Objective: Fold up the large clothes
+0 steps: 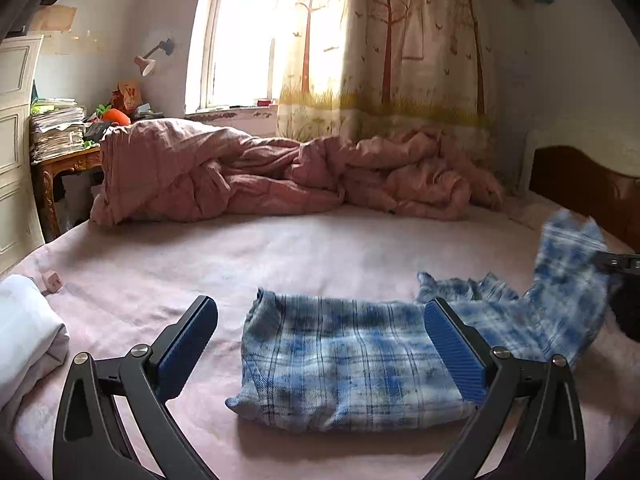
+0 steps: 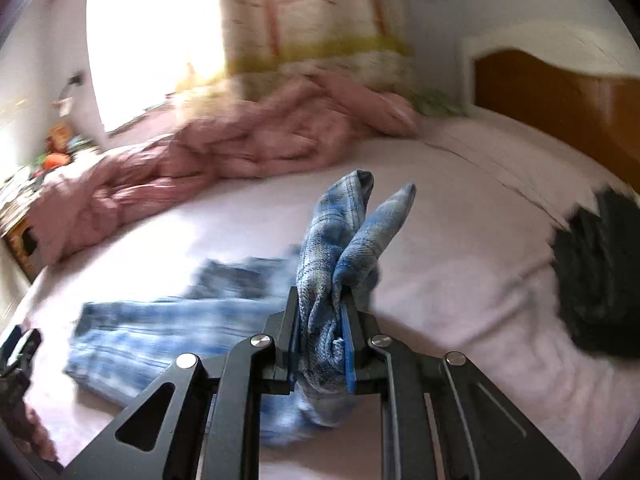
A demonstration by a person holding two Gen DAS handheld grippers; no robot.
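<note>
While right gripper (image 2: 322,320) jaws are clamping bunched shirt (image 1: 352,360) end, left gripper (image 1: 320,344) jaws are gaping idle; unpinned fold risks dragging.

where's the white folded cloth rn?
Left wrist view only: the white folded cloth lies at the far left edge on the pink bed sheet, left of the open left gripper and the blue plaid garment.
</note>
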